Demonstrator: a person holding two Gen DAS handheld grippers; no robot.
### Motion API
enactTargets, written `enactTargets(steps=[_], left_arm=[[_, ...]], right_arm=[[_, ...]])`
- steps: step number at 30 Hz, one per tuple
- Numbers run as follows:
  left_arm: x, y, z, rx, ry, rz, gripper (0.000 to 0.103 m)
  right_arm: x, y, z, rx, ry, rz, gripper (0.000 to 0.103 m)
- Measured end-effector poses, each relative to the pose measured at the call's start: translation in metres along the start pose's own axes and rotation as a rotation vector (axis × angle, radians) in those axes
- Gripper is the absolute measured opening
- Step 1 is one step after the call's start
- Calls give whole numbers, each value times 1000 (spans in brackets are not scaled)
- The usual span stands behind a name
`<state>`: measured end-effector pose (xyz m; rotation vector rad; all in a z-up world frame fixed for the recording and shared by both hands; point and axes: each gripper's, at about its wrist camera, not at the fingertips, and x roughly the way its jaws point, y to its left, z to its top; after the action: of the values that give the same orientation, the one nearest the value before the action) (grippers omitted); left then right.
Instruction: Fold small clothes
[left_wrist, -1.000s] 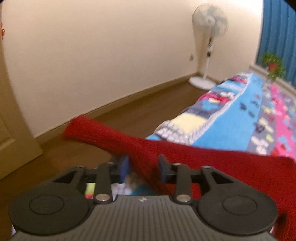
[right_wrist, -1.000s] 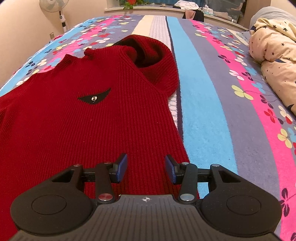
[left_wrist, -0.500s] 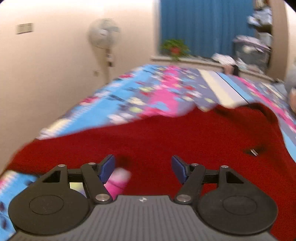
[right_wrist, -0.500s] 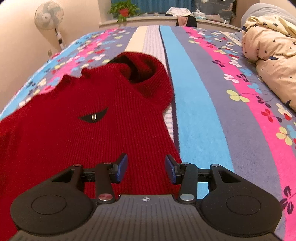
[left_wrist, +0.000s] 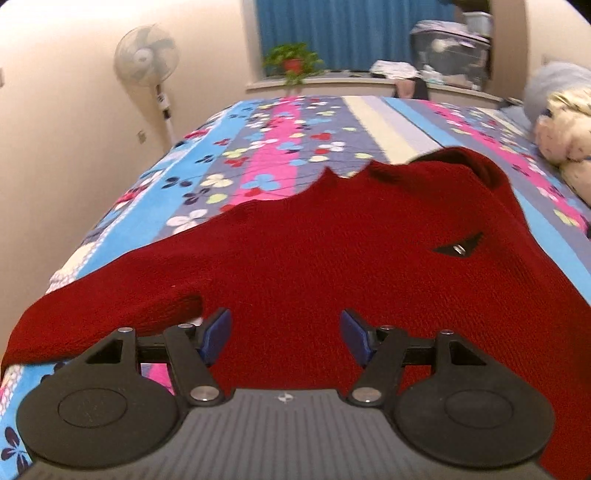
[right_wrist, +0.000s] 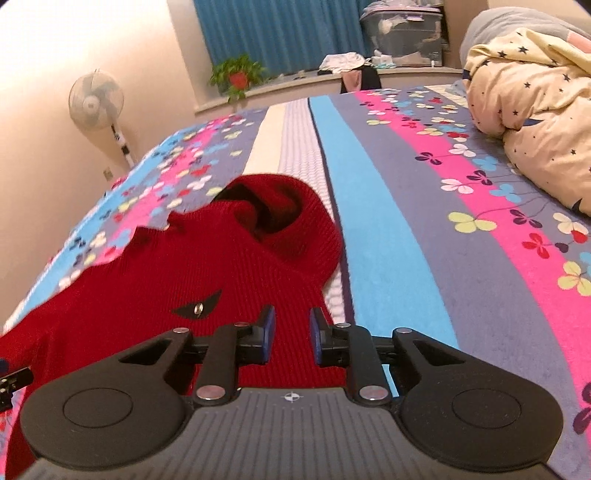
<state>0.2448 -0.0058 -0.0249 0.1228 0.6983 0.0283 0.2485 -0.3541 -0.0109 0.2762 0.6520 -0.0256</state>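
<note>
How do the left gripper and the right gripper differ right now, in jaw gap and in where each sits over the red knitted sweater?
The left gripper stands wide open; the right gripper shows a much narrower gap, its jaws having just been closing. The left gripper sits over the red knitted sweater near the sleeve side; the right gripper sits by the sweater's right edge, next to the striped floral bedspread. Both have blue pads, and neither visibly pinches fabric.

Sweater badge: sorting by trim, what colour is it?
Black badge with a silver stud on the red sweater; clearest in the right wrist view.
</note>
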Motion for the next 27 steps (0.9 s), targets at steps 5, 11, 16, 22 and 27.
enactTargets(steps=[5,11,16,22,27], left_arm=[[12,11,6,-11,-20,4,71],[33,25,25,-59,-20,21,71],[45,46,33,-129,18,49,71],[49,53,33,-161,54,30,71],[53,51,31,-152,65,35,71]], right_arm=[[8,-5,3,6,-30,-12,21],[35,-11,10,-27,-74,-43,22],[71,-27,20,-4,-87,-85,53],[116,-50,35,74,-73,-112,78],[150,-61,36,182,-31,-71,78]])
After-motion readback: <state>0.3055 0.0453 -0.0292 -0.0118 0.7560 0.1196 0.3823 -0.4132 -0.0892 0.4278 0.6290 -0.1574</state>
